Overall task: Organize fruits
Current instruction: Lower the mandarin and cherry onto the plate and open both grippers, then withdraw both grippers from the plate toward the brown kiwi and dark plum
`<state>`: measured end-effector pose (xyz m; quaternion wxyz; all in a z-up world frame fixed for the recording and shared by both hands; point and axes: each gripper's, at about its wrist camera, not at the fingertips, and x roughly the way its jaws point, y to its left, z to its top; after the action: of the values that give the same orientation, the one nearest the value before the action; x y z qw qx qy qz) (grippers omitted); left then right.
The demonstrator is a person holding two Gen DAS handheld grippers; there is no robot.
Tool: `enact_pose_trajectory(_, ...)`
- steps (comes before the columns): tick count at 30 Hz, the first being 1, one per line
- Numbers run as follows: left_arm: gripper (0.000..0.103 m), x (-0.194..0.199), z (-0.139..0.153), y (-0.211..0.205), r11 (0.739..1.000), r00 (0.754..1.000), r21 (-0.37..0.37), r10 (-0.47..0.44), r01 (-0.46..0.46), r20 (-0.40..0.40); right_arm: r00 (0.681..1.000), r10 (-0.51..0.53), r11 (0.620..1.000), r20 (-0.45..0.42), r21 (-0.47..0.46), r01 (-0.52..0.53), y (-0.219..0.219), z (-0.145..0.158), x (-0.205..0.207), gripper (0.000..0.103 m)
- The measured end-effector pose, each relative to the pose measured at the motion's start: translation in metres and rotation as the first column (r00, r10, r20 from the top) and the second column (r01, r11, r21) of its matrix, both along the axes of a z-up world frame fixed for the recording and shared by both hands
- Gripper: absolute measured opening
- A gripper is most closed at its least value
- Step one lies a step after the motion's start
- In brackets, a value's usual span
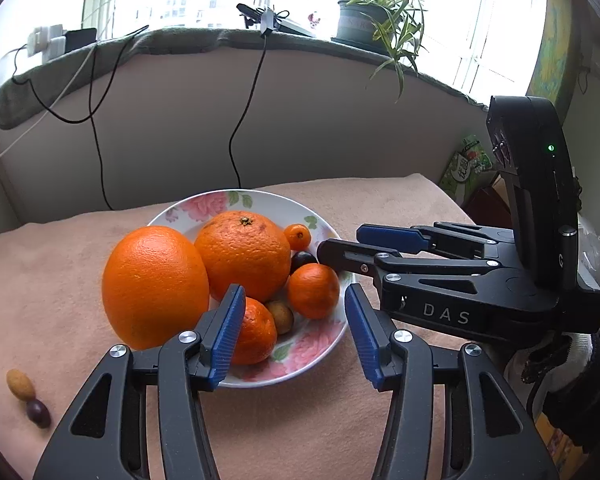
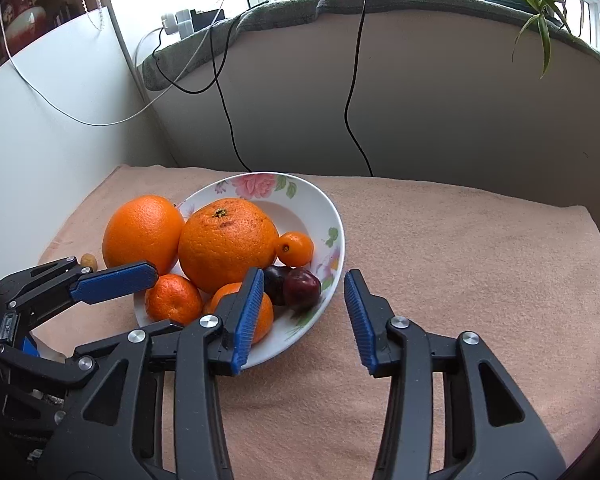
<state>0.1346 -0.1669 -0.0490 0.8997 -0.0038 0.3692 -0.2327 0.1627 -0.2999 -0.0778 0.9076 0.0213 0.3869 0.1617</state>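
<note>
Fruits heaped in floral plate (image 1: 328, 344); both grippers' fingers (image 1: 228, 332) wide open, empty; approach stray date (image 1: 20, 385) low, squeeze gently.

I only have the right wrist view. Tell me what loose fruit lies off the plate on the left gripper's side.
Observer: A tan oval fruit and a dark grape lie touching on the cloth, off to the left, apart from the big orange.
Operator: Report anything in the plate that the tangerines hide from me.
Observer: A small brown fruit sits in the plate, right beside the near tangerine.
Operator: Give me the left gripper's state.
Observer: The left gripper is open and empty, its fingers over the plate's near side.
</note>
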Motion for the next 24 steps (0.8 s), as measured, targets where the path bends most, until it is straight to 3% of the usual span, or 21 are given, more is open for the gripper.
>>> enact_pose_trajectory(4,0.051,0.000,0.000,0.002,1.000,1.000,0.000,0.006,-0.006,-0.001,1.000,-0.016,1.000,0.004,0.000,0.016,-0.002,0.001,-0.001,0.058)
enact_pose_trajectory(8,0.065,-0.003,0.001,0.002,1.000,1.000,0.004,0.007,-0.007,0.001,1.000,-0.023,1.000,0.012,0.019,0.023,-0.004,0.004,-0.003,0.072)
enact_pose_trajectory(11,0.066,-0.005,0.002,0.001,1.000,1.000,0.015,0.014,-0.014,0.004,0.999,-0.028,1.000,0.021,0.012,0.028,-0.004,0.006,-0.004,0.073)
enact_pose_trajectory(14,0.076,-0.007,0.002,0.001,0.999,1.000,0.026,0.022,-0.022,0.000,0.999,-0.037,0.999,0.023,0.013,0.037,-0.005,0.008,-0.006,0.079)
enact_pose_trajectory(24,0.077,-0.022,0.006,0.011,0.999,1.000,0.039,0.029,-0.029,0.011,0.998,-0.044,0.999,0.051,0.004,0.044,0.001,0.018,-0.022,0.087)
